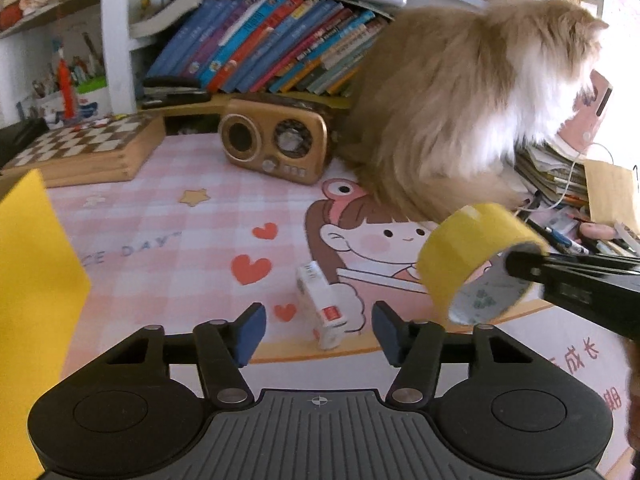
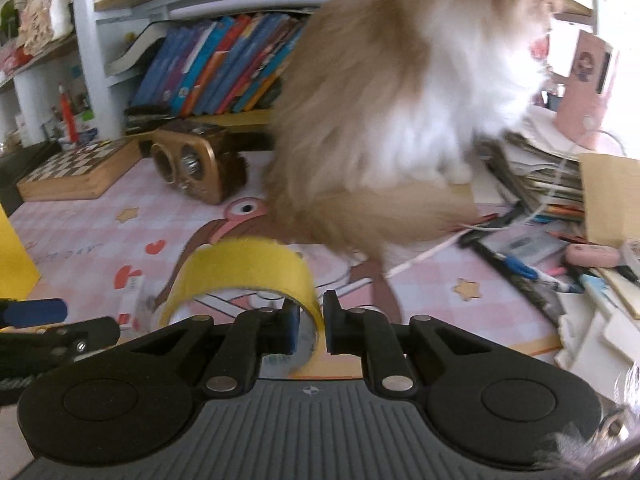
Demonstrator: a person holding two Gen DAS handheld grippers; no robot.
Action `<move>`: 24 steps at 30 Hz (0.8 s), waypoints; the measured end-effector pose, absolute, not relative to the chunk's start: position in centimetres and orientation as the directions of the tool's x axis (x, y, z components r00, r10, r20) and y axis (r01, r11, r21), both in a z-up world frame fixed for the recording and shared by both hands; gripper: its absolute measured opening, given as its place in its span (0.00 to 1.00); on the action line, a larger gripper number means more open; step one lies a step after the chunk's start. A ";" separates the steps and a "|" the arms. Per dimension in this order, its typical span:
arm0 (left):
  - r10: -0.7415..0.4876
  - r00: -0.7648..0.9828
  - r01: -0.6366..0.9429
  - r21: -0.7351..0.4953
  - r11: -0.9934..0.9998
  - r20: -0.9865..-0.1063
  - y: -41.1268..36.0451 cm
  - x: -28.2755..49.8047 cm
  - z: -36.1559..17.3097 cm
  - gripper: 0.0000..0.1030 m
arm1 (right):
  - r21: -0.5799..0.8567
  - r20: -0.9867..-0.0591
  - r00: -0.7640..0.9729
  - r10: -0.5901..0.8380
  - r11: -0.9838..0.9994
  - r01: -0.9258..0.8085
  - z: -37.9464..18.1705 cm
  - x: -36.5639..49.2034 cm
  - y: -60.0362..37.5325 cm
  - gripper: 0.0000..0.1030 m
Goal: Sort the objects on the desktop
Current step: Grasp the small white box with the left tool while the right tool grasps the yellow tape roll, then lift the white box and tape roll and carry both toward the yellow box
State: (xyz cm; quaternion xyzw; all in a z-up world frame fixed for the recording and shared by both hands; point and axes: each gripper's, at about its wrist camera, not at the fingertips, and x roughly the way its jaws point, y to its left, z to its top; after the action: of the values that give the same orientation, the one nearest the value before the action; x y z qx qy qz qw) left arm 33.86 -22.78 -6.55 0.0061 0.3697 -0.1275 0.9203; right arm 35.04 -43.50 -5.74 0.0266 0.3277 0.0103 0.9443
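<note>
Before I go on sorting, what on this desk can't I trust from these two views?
- Cat, right wrist view: motion-blurred, head cut off by the top edge; it hides the desk behind it.
- Small white box, left wrist view: label too small to read; in the right wrist view the yellow tape roll partly hides it.
- Pen pile, right wrist view: blurred, items indistinct.
- Yellow sheet, left wrist view: cut off by the left edge.
</note>
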 end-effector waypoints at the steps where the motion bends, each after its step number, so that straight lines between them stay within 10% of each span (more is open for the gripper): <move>1: -0.225 0.692 0.234 -0.082 0.969 -0.686 -23.1 34.3 -6.9 0.54 | 0.059 -0.620 0.784 0.033 0.998 0.004 -5.7 34.9 -43.8 0.09; 13: -0.142 0.686 0.180 -0.022 0.983 -0.714 -24.1 36.5 -9.4 0.13 | 0.080 -0.626 0.778 0.060 0.997 -0.013 -5.0 32.9 -44.4 0.08; 24: -0.210 0.721 0.197 -0.095 0.976 -0.661 -21.4 33.7 -5.7 0.12 | 0.094 -0.636 0.766 0.091 0.995 -0.041 -4.9 31.8 -43.8 0.08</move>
State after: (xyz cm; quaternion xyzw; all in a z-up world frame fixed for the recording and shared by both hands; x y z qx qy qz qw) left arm 33.66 -21.45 -5.66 -0.0092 0.3573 -0.1095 0.9275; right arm 31.77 -43.80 -4.89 0.0371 0.3401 0.0351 0.9390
